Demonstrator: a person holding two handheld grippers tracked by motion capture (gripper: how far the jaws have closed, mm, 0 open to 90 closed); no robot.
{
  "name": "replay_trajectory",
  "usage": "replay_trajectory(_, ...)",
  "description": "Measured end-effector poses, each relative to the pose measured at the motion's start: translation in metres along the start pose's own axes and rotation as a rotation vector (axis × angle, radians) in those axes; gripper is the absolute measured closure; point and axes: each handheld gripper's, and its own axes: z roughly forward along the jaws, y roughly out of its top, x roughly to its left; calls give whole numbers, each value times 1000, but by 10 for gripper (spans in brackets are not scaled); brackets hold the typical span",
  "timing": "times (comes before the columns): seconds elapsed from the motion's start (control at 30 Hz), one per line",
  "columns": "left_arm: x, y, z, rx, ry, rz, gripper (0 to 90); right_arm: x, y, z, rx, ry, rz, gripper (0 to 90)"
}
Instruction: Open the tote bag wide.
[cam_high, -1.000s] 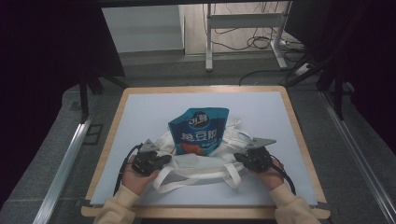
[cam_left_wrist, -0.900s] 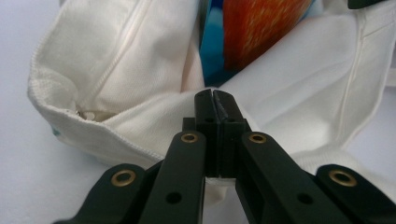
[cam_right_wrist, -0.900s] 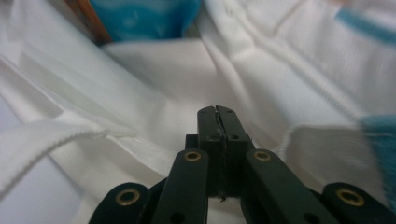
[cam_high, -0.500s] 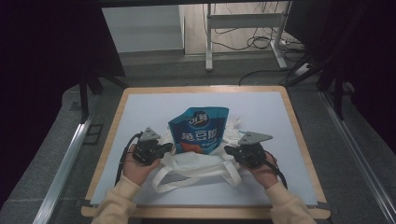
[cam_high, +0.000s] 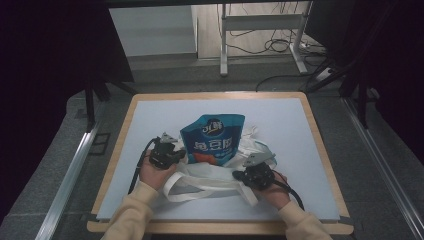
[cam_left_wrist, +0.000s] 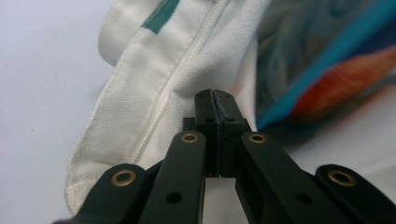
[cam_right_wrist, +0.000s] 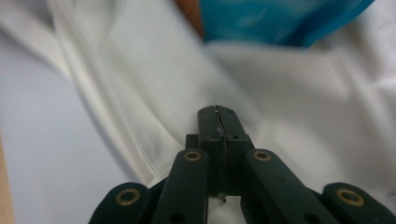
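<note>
A white cloth bag is lying on the pale blue tabletop in the lower middle of the high view, its straps looping toward the bottom edge. A blue pouch with white lettering and an orange patch is sitting at the centre of the frame, its lower end lying in or on the bag; which, the frames are not showing clearly.

The left gripper is sitting at the left of the pouch, held by the left hand, whose cream sleeve is coming in from the bottom. In the left gripper view its jaws are standing together, tips meeting in front of a fold of white fabric beside a stitched seam; whether cloth is pinched between them I cannot tell. The blurred blue and orange pouch is filling the upper right of that view.

The right gripper is lying lower right of the pouch, a grey plate on top, held by the right hand. In the right gripper view its jaws are also pressed together over white cloth, with the pouch's blue edge at the top; a grip on the fabric cannot be confirmed
</note>
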Motion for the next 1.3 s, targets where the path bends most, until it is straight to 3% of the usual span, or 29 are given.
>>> replay_trajectory(0.1,3,3,6,-3,3,-24,900,4,-7,5,34,13,-14,892)
replay_trajectory(0.23,4,5,10,-3,4,-38,900,7,-11,7,41,16,-11,893)
replay_trajectory(0.47,5,3,7,-14,-8,-27,900,8,-13,8,36,16,-13,893)
replay_trajectory(0.6,3,2,-1,-45,-26,-25,897,7,-11,5,27,8,-19,891)
replay_trajectory(0.77,0,-1,-20,-87,-31,-5,895,2,-3,-9,-26,-7,-12,891)
replay_trajectory(1.0,-10,-10,-45,-104,-70,28,898,-15,5,-37,-110,-61,21,891)
replay_trajectory(1.1,-17,-12,-49,-109,-86,45,897,-28,11,-51,-153,-99,41,891)
replay_trajectory(1.23,-28,-20,-49,-91,-92,73,897,-45,15,-57,-172,-136,84,891)
replay_trajectory(1.3,-30,-24,-48,-77,-99,78,898,-54,18,-54,-152,-147,98,891)
